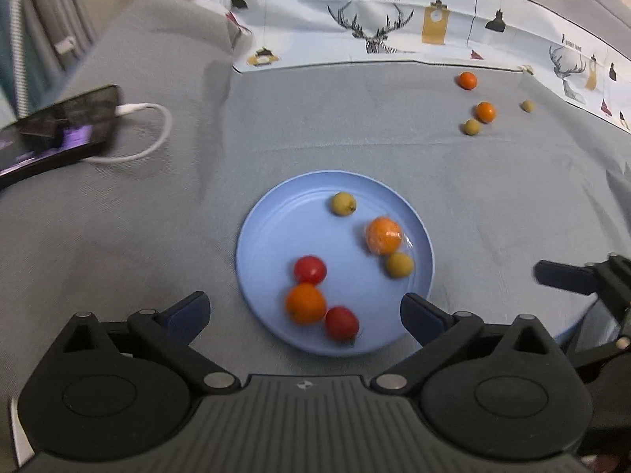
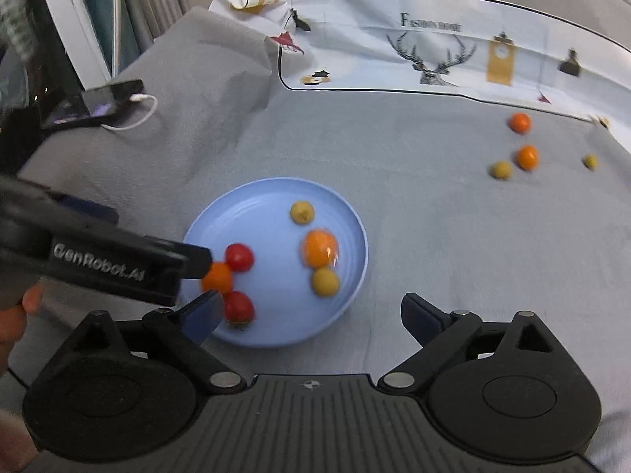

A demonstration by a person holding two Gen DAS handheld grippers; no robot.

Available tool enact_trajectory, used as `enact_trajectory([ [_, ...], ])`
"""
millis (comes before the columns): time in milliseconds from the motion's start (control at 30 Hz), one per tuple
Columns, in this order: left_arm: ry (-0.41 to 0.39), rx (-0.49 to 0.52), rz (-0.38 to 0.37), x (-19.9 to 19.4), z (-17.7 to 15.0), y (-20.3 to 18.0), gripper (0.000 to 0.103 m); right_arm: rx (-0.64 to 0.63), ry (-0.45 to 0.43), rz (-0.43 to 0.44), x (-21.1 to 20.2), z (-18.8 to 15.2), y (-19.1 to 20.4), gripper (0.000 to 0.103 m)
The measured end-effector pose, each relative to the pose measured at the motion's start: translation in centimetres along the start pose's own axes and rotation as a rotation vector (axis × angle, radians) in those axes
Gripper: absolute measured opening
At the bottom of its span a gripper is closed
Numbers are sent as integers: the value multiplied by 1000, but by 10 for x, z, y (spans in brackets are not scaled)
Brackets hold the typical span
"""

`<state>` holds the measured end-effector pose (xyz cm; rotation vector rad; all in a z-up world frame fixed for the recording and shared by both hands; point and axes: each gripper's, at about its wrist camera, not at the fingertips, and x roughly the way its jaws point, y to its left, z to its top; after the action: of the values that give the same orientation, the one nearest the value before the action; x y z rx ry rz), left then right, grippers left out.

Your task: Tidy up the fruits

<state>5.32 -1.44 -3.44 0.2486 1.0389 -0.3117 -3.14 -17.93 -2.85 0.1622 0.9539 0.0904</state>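
A blue plate (image 1: 276,236) lies on the grey cloth and holds two red tomatoes (image 1: 310,270), two oranges (image 1: 305,303), one of them in clear wrap (image 1: 383,235), and two yellow-green fruits (image 1: 343,203). My left gripper (image 1: 303,309) hovers open over the plate's near edge, with nothing pinched. My right gripper (image 2: 311,313) is open too, above the plate's (image 2: 276,197) near right rim; one of its fingers (image 1: 564,276) shows in the left wrist view. Two loose oranges (image 2: 527,157) and two small green fruits (image 2: 501,169) lie on the cloth at the far right.
A phone (image 1: 59,138) with a white cable (image 1: 157,130) rests at the left on the grey cloth (image 1: 355,138). A printed cloth with deer pictures (image 1: 374,27) runs along the back. A person's hand (image 2: 23,307) holds the left gripper (image 2: 150,242).
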Motion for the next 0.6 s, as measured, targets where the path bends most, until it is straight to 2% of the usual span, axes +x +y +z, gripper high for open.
enact_trajectory([
  [300, -98, -45, 60, -62, -30, -4, 103, -42, -169, -48, -68, -18, 9, 102],
  [433, -133, -54, 82, -80, -40, -11, 103, -59, -207, -43, -84, -25, 13, 102],
  [600, -139, -49, 82, -94, -57, -22, 102, -82, -248, -34, -109, -40, 15, 102],
])
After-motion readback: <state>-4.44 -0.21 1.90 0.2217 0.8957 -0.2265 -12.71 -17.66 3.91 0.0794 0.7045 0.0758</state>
